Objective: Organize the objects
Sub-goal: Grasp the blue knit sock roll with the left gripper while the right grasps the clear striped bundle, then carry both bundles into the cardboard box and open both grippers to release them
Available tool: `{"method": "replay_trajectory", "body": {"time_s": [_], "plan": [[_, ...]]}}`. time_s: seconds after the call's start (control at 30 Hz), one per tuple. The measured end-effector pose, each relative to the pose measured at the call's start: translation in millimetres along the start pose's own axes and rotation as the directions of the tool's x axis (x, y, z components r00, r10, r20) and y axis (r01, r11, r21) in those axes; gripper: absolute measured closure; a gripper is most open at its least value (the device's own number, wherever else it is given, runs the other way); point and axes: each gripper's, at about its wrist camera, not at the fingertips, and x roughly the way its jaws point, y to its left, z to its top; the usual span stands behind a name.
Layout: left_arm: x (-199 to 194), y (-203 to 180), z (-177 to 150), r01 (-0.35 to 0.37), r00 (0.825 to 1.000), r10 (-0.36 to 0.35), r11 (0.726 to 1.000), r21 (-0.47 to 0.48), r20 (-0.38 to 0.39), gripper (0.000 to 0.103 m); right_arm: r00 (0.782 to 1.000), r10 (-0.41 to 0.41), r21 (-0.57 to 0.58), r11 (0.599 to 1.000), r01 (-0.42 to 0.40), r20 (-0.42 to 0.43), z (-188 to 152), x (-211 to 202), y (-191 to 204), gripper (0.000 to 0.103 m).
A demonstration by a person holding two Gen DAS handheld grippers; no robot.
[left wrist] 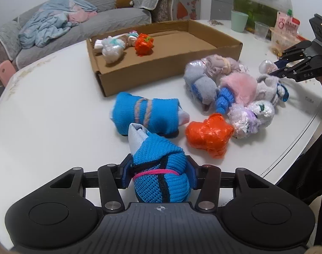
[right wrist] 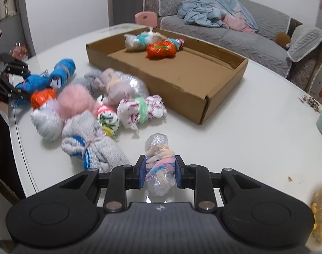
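Cardboard box [right wrist: 224, 80] holds only a few bundles, while most lie heaped on the table [right wrist: 235, 139]. Left hand-held gripper [left wrist: 160, 170] clamps a blue sock bundle [left wrist: 158, 169]; right hand-held gripper [right wrist: 160, 172] clamps a plastic-wrapped bundle [right wrist: 158, 165], both seemingly box-bound.

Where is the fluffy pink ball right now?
The fluffy pink ball sits on the white table in the middle of the bundle pile, left of the cardboard box, in the right wrist view, between the orange bundle and a grey sock roll.

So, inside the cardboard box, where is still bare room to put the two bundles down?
The cardboard box floor is bare from the orange bundle to the near right corner. The far left corner, around the white bundle, is crowded, and so is the pile outside.
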Motion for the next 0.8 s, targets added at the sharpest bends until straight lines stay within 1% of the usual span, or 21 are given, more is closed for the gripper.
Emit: {"method": "replay_trajectory", "body": {"time_s": [0.17,0.27,0.37,0.5,0.63,0.73,0.8], "plan": [[-22,18,8,-0.034,0.999,0.035,0.999,-0.008,0.025,0.047,0.999,-0.006,-0.017,1.000,0.006,0.035,18,-23,-2,0.079],[-35,34,25,-0.058,0.996,0.059,0.998,-0.019,0.059,0.047,0.998,-0.005,-0.037,0.999,0.008,0.067,38,-35,-3,0.079],[-44,47,47,-0.080,0.991,0.083,0.996,-0.030,0.101,0.047,0.995,-0.004,-0.057,0.998,0.009,0.098,62,-39,-2,0.079],[-47,57,87,-0.093,0.984,0.094,0.996,-0.014,0.149,0.047,0.993,0.002,-0.099,0.995,0.010,0.120,99,-28,5,0.079],[-45,61,127,-0.080,0.978,0.077,0.997,0.010,0.195,0.047,0.989,0.028,-0.124,0.992,-0.010,0.145,133,-15,14,0.079],[-34,60,154,-0.068,0.977,0.057,0.997,0.048,0.206,0.047,0.988,0.040,-0.142,0.990,-0.018,0.150,156,-1,18,0.078],[-21,58,167,-0.073,0.977,0.054,0.994,0.084,0.205,0.047,0.988,0.049,-0.151,0.988,-0.026,0.147,168,11,20,0.078]]}}
